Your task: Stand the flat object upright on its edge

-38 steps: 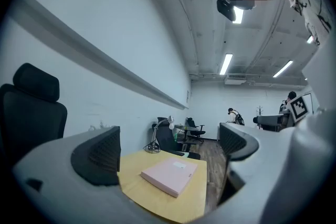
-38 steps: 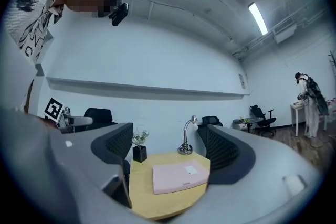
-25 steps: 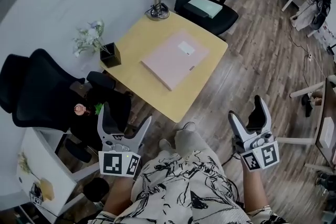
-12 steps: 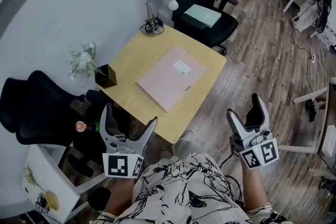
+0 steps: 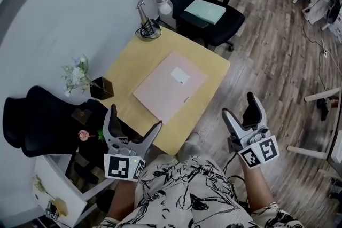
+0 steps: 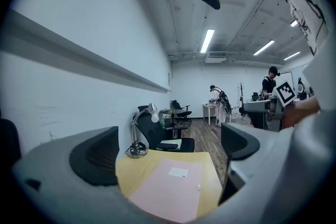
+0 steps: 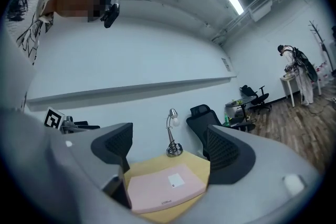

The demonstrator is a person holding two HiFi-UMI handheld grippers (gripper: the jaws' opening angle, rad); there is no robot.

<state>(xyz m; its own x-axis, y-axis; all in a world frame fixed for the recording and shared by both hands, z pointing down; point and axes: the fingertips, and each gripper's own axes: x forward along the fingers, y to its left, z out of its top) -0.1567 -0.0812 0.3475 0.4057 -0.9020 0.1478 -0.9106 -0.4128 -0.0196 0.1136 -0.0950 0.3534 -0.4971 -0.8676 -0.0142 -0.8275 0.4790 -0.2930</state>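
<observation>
- Nothing of the task is done: the pink flat object lies face down on the yellow counter, with its full face on the top and a white label facing up.
- It sits near the middle of the counter, and one corner reaches toward the edge nearest the person. No edge is raised, and nothing touches it or leans on it.
- The left tongs are held low in front of the person, short of the counter's near edge. Their jaws are spread wide with nothing between them; only the distant counter shows through the gap.
- The right tongs are off to the right over the wooden floor, well apart from the counter. Their jaws are also wide apart and hold nothing.
- Everything is left to do, as I judge it: close in on the counter, take hold of an edge of the object, tip it up and steady it on its edge.
- The lamp at the far corner and the plant at the left corner stand well apart from the object, so there looks to be room to raise it.
</observation>
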